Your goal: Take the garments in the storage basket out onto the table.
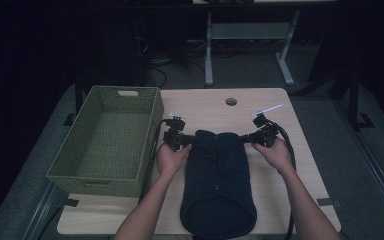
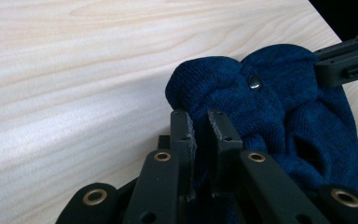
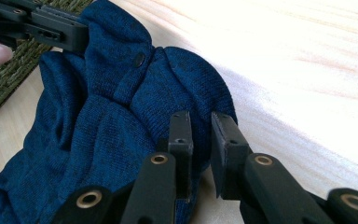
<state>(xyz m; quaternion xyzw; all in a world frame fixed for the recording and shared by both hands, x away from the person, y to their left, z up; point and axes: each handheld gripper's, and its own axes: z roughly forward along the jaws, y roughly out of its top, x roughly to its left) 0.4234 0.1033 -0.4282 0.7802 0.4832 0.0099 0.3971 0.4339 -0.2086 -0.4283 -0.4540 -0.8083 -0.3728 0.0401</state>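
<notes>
- High view is dim overall; the room behind my table point(image 1: 260, 105) is nearly black, detail there lost.
- The tabletop is the brightest part of the high view, evenly lit, soft weak shadows beside the basket point(image 1: 105, 140).
- The dark blue garment point(image 1: 217, 180) reads almost black from above, knit texture gone.
- High view is soft, low detail, slightly grainy.
- Left gripper view: bright, wood grain washed pale, a soft shadow band across the tabletop; my left claw point(image 2: 199, 123) is a bit blurred at the bottom.
- Right gripper view: strong glare, the wood at upper right blown out to white; knit is sharp, my right claw point(image 3: 200, 126) is softer up close.
- Snap button point(image 2: 254, 82) shows a small glint.
</notes>
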